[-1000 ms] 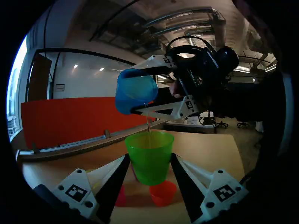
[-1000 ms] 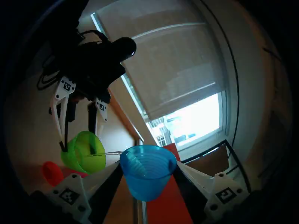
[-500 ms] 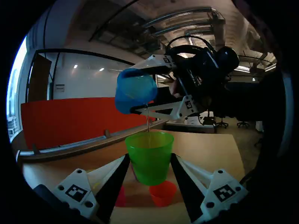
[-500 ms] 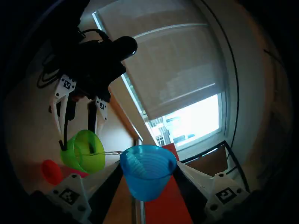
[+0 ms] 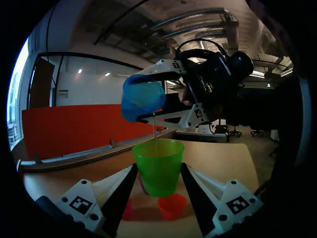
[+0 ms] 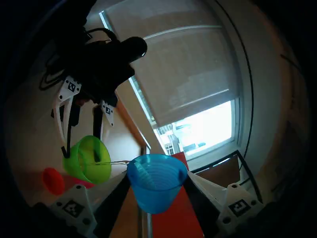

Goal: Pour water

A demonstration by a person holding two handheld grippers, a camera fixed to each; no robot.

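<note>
In the left gripper view, my left gripper (image 5: 158,174) is shut on an upright green cup (image 5: 158,166) held above the wooden table (image 5: 222,158). Above it the right gripper (image 5: 152,95) holds a blue cup (image 5: 142,97) tipped over, and a thin stream of water falls from its rim into the green cup. In the right gripper view, my right gripper (image 6: 156,186) is shut on the blue cup (image 6: 155,186), with the green cup (image 6: 87,158) and the left gripper (image 6: 83,146) to its left. The water thread runs between the two rims.
An orange cup (image 5: 171,205) and a pink cup (image 5: 127,209) stand on the table below the green cup. An orange partition (image 5: 79,127) with a rail runs along the table's far edge. A window with a blind (image 6: 190,79) lies beyond the blue cup.
The blue cup has tipped slightly further and shifted a little left above the green cup. Water keeps streaming. The green cup has stayed in place.
</note>
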